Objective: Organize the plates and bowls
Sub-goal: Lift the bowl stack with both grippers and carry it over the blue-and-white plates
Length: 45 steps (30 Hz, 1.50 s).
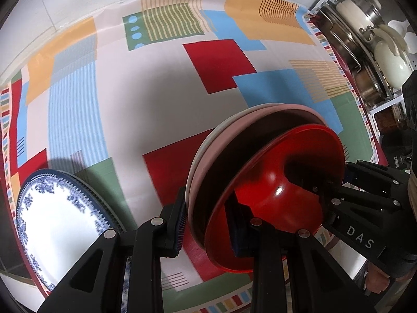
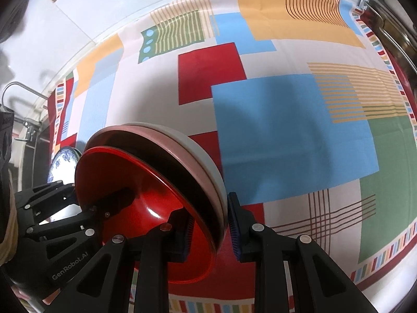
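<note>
Stacked bowls (image 1: 260, 182) pinched at opposite rims by narrowly parted left hand-held gripper (image 1: 208, 224) and right hand-held gripper (image 2: 211, 224).

glossy red bowl (image 1: 276, 187), matt tablecloth (image 1: 146, 104)

Home kitchen, probably: table covered by bright patterned tablecloth (image 1: 146, 99), white tiled wall (image 1: 65, 5) behind; rack at side stacked with steel pots (image 1: 365, 34) and cream ceramic vessels (image 1: 391, 60); tap-like metal fitting (image 2: 23, 104) glimpsed, blurred; blue-and-white plate (image 1: 57, 224) laid out
</note>
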Each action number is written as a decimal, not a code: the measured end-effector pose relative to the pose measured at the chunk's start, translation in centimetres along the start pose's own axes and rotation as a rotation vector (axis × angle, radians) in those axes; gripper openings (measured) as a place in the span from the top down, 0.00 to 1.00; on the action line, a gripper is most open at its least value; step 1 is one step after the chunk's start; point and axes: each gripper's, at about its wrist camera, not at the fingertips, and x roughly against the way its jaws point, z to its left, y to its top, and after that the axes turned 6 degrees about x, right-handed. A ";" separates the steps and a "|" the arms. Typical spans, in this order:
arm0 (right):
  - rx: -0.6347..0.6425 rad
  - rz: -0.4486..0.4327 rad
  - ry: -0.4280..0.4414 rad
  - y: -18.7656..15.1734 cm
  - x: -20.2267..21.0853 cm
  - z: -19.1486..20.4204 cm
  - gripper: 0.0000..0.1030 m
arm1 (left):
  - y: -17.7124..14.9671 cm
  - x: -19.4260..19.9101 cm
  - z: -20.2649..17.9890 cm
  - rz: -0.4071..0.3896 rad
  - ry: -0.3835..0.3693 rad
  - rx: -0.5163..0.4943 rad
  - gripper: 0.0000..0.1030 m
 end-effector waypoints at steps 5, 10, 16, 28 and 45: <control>0.014 -0.016 -0.002 -0.1 0.8 1.8 0.75 | -0.6 1.6 1.5 -0.022 -0.001 0.010 0.73; 0.032 -0.036 0.002 -0.5 1.5 4.0 0.75 | -1.5 3.3 3.6 -0.050 0.005 0.019 0.73; 0.066 -0.048 0.007 -0.8 2.1 7.5 0.75 | -2.8 5.3 6.8 -0.074 0.014 0.040 0.73; 0.161 -0.038 0.035 -1.1 1.6 16.2 0.75 | -6.3 8.5 14.3 -0.116 0.049 0.126 0.73; 0.256 0.072 0.086 -2.1 -1.1 25.1 0.75 | -10.3 9.4 21.4 -0.063 0.078 0.192 0.73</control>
